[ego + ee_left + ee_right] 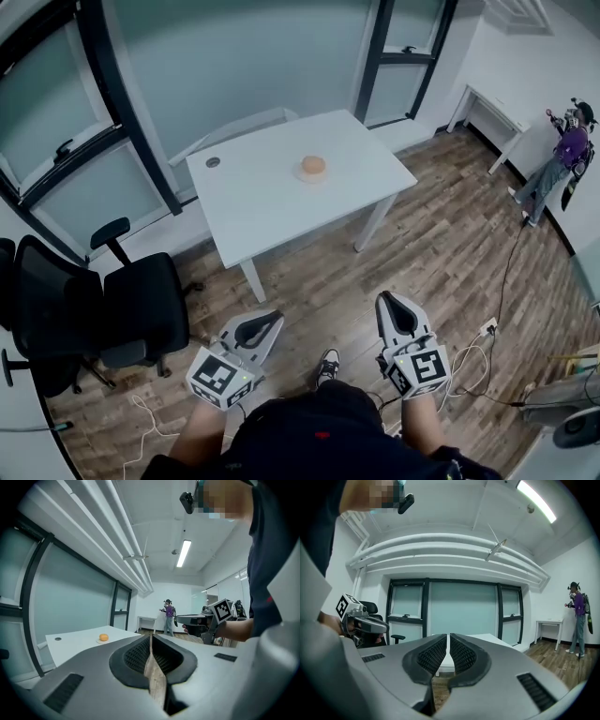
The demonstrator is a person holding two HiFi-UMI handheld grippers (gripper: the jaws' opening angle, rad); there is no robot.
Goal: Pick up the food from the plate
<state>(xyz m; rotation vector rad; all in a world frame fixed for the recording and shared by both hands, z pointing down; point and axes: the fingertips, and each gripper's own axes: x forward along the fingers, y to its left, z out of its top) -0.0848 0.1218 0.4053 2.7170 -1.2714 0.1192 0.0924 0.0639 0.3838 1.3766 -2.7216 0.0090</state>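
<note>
Left claw [151, 638] pressed together, pads meeting, nothing between them. Right claw [449, 637] also pressed together, just a hairline slit between the ribbed pads, empty. Both are held low in front of the person, over the wooden floor [441, 244], well short of the white surface [262, 202], tips aimed roughly toward it. The left claw is below the surface's near-left leg, the right claw below its near-right side, neither touching it.

Food [313, 165]: one round orange-coloured piece, exact kind not clear. It sits on a small pale plate [312, 177] near the middle of the surface, slightly right of centre. It is well apart from both claws. Nothing else lies on the surface except a dark round grommet hole [213, 161] at its far-left corner.

Black office chair [141, 309] stands left of the surface, near its left edge, on the floor. Glass wall panels with dark frames [141, 141] run behind the surface. Second person in a purple top [565, 150] stands well off to the surface's right, beside a small white desk [487, 105]. Cables [506, 272] trail over the floor right of the surface, running to a power strip [487, 326]. Marker cubes on both claws are visible in the head view.
</note>
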